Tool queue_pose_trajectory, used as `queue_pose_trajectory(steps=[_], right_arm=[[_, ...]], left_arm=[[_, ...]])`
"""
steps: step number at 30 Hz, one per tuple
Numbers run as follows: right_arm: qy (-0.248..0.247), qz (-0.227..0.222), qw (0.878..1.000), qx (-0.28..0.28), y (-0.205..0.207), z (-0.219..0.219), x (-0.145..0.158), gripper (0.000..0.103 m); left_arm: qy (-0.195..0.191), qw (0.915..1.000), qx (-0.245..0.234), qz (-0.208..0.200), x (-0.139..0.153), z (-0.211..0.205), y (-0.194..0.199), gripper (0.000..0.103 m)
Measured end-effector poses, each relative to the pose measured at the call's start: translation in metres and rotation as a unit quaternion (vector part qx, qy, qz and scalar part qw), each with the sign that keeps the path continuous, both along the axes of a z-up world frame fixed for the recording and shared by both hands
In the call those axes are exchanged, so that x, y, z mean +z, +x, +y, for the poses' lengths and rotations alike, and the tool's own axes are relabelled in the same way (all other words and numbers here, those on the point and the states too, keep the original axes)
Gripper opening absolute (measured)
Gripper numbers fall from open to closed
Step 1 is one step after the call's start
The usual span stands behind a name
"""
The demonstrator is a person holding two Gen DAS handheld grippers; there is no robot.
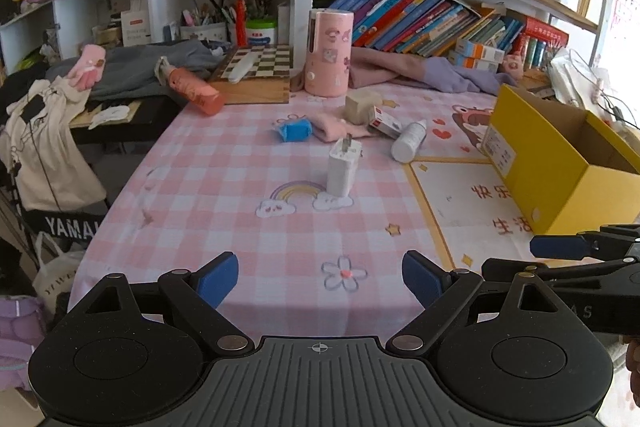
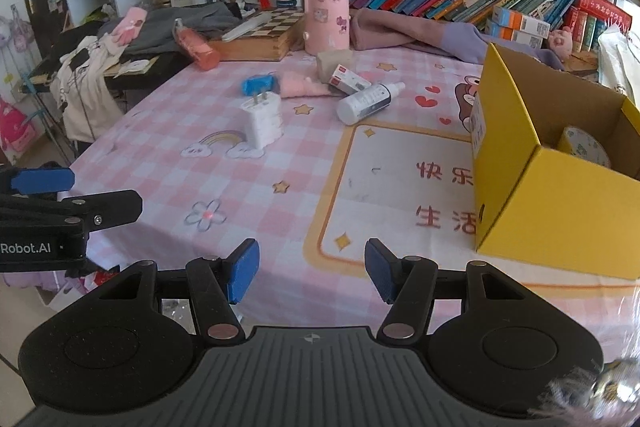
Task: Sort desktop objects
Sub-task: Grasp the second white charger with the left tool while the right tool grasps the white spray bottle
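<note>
A white plug charger (image 1: 343, 167) (image 2: 262, 121) stands mid-table on the pink checked cloth (image 1: 208, 195). Behind it lie a blue plug (image 1: 294, 129) (image 2: 258, 84), a pink cloth (image 1: 334, 127), a beige block (image 1: 360, 105), a small red-and-white box (image 1: 385, 122) (image 2: 349, 79) and a white bottle (image 1: 410, 140) (image 2: 368, 101). An open yellow box (image 1: 560, 163) (image 2: 552, 187) at the right holds a tape roll (image 2: 586, 147). My left gripper (image 1: 320, 279) and right gripper (image 2: 312, 271) are both open and empty at the near edge.
A tall pink canister (image 1: 329, 53), a wooden chessboard box (image 1: 258, 75) and an orange bottle (image 1: 198, 91) stand at the back. Bookshelves (image 1: 440, 15) line the rear. Clothes (image 1: 52, 131) hang off the left side. Pink and purple fabric (image 1: 420, 73) lies at the back right.
</note>
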State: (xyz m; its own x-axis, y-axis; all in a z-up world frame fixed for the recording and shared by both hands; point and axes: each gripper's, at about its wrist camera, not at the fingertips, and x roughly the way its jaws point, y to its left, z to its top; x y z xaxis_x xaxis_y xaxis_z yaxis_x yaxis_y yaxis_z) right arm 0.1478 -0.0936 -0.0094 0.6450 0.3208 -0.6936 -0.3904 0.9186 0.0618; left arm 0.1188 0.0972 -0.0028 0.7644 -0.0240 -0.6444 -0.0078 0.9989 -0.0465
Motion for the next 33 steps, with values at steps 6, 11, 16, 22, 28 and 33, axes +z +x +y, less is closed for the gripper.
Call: queue_pose_trajectory(steps=[6, 11, 16, 22, 28, 33], right_arm=[[0.009, -0.003, 1.000, -0.021, 0.033, -0.002, 0.000, 0.056], [0.010, -0.013, 0.999, -0.033, 0.060, 0.001, 0.001, 0.056], [0.027, -0.009, 0.997, -0.065, 0.090, -0.002, 0.004, 0.058], [0.042, -0.004, 0.995, -0.095, 0.128, 0.004, 0.009, 0.063], [0.054, 0.004, 0.993, -0.106, 0.164, 0.010, 0.009, 0.063], [0.059, 0.023, 0.991, -0.121, 0.193, 0.012, 0.002, 0.063]], left_arm=[[0.005, 1.0000, -0.004, 0.005, -0.004, -0.004, 0.030, 0.091], [0.010, 0.9999, -0.008, 0.008, -0.007, -0.006, 0.051, 0.091], [0.012, 0.9998, -0.006, 0.013, -0.012, -0.007, 0.073, 0.091], [0.013, 0.9998, -0.004, 0.018, -0.019, -0.009, 0.098, 0.091], [0.009, 0.9998, -0.004, 0.019, -0.027, -0.011, 0.121, 0.091], [0.021, 0.9994, -0.010, 0.026, -0.034, -0.014, 0.138, 0.089]])
